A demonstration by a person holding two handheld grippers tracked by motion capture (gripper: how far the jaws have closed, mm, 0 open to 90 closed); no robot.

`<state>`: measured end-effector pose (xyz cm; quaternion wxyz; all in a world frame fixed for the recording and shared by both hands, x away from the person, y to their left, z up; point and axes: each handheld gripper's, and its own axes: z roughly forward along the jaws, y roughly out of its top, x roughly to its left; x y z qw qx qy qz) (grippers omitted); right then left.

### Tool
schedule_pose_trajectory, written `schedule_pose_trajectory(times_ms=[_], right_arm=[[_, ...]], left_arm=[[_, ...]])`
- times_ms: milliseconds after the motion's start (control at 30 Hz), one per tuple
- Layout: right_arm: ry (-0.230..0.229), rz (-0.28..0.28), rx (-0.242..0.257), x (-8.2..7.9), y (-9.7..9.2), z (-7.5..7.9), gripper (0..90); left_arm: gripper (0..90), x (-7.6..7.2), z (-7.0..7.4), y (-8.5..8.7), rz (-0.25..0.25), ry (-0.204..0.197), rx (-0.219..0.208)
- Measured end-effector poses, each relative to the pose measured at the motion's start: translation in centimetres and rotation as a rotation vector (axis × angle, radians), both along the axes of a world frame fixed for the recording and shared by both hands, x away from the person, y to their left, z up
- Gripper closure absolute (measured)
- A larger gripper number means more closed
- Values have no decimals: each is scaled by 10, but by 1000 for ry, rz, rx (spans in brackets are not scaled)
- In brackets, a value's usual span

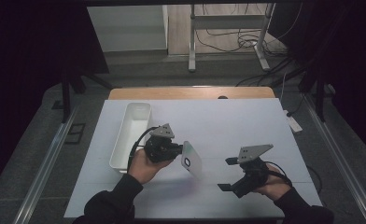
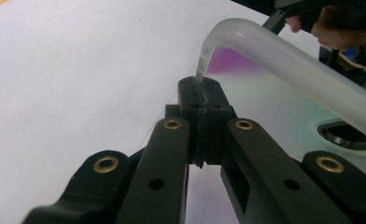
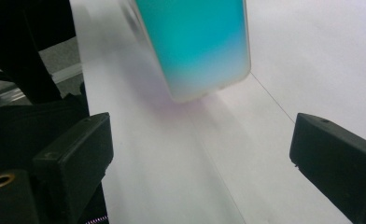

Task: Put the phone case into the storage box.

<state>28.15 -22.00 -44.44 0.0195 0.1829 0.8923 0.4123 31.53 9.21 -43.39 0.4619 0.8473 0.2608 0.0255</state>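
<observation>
The table (image 1: pixel 246 121) is bearing a white bin (image 1: pixel 130 134) left of the phone case (image 1: pixel 192 159). The left gripper (image 1: pixel 177 150) is pinching the phone case by its edge above the table. The right gripper (image 1: pixel 228 173), right of the phone case, is standing with jaws spread, nothing between them.

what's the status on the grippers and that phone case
Left hand-held gripper shut on phone case edge, case held tilted above the table. Right hand-held gripper open, nothing between its jaws, apart from case. Nothing in the way.
</observation>
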Motion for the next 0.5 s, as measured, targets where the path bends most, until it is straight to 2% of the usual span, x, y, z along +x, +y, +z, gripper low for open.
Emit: schedule_pose_trajectory(times_ms=[333,500], right_arm=[[-12,-43,-31,-6,-10,-1,25],[-16,-65,-43,-8,-15,-1,20]], left_arm=[[893,2,2,6,58,-12,46],[893,4,3,9,92,-7,53]])
